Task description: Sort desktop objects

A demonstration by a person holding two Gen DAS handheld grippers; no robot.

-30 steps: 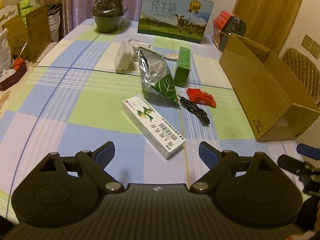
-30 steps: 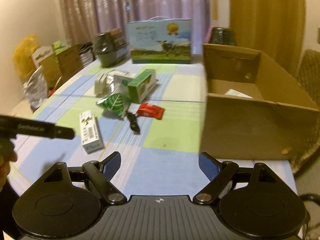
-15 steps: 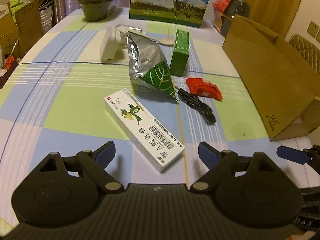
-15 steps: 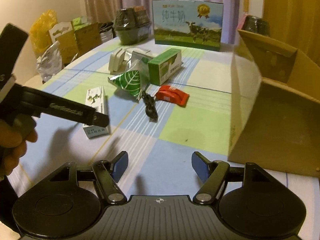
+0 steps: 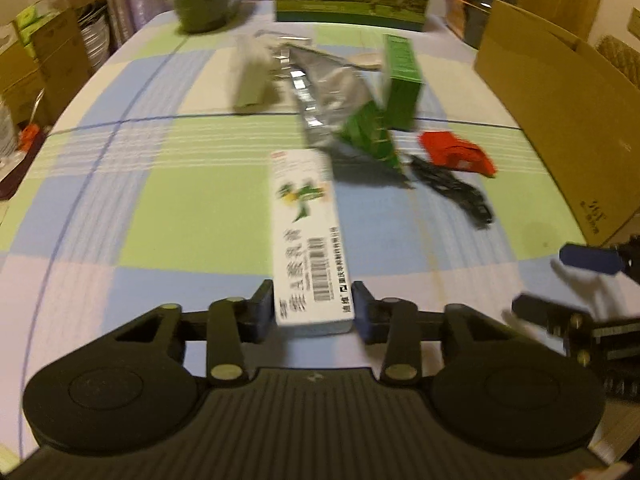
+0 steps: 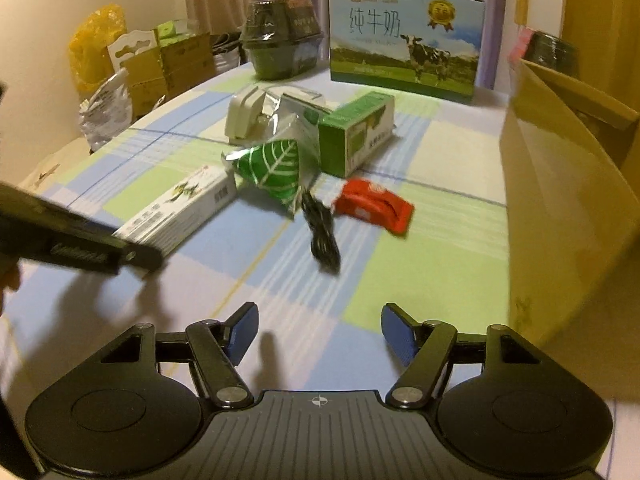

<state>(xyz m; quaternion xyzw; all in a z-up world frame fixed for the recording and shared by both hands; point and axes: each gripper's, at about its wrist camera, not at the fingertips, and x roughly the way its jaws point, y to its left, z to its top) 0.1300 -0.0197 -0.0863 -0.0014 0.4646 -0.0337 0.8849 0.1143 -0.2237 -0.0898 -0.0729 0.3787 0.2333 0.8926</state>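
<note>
Fingers of my left gripper (image 5: 313, 311) squeeze the near end of the white box (image 5: 308, 236), one blue pad on each side. The box lies flat on the checked cloth (image 5: 168, 208), just in front of the foil bag (image 5: 340, 116). My right gripper (image 6: 319, 332) is wide open and holds nothing. It hangs over the cloth near the black cable (image 6: 322, 232), red packet (image 6: 374, 206) and big carton (image 6: 560, 184).

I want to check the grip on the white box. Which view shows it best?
The left wrist view: the white box lies lengthwise between the left claw, its pads against both sides, though blurred. The right wrist view shows the box from the side, its gripped end hidden behind that claw.
</note>
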